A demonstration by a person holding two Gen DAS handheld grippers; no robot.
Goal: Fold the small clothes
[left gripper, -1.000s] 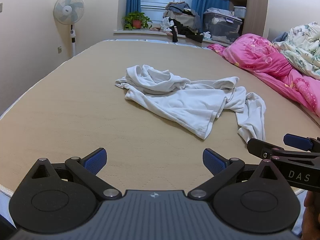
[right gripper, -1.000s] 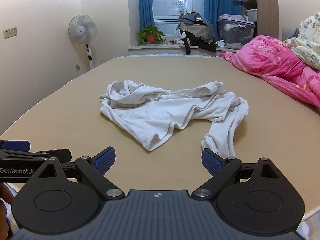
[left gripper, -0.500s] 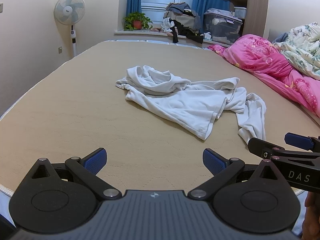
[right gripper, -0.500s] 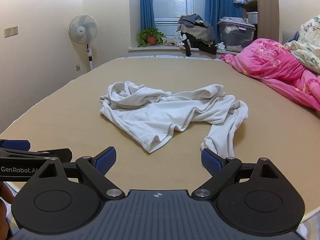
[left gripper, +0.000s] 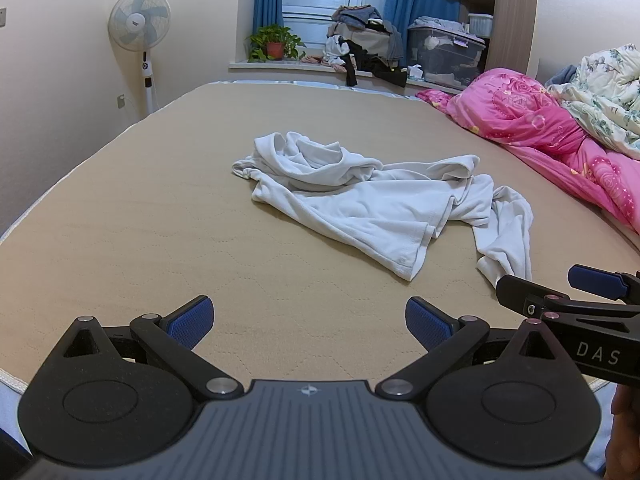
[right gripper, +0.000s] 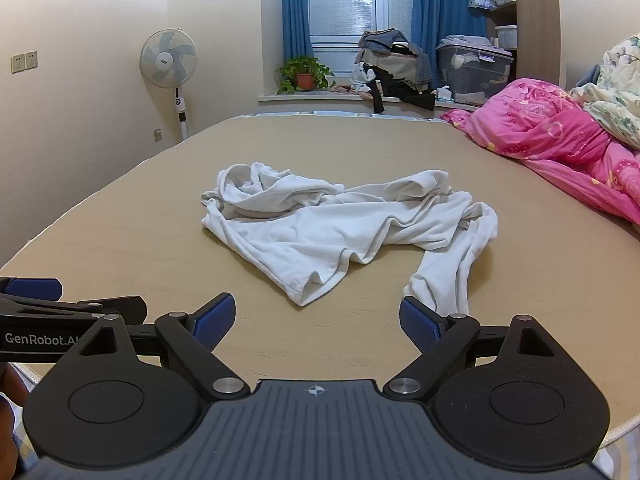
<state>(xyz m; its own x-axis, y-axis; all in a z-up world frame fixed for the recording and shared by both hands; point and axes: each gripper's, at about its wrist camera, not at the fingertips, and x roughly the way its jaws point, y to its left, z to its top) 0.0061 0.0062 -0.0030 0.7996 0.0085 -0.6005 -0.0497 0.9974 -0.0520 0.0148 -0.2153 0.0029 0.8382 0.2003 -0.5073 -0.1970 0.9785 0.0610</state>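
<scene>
Scene: a crumpled white shirt [left gripper: 376,200] lies mid-frame on the tan mattress [left gripper: 120,240], unfolded.
Left gripper [left gripper: 307,322]: bottom centre, jaws wide, empty.
Right gripper [right gripper: 316,320]: bottom centre, jaws wide, empty.
Bearing: shirt ahead of both grippers, long axis running left to right across frame.
Nearer: right gripper; a sleeve [right gripper: 444,280] trails down to just above its right finger, so it looks best placed to take hold first.

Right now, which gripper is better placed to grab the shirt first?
Right gripper: the white shirt's sleeve end lies just beyond its right finger. The left gripper, also open, faces bare mattress.
</scene>
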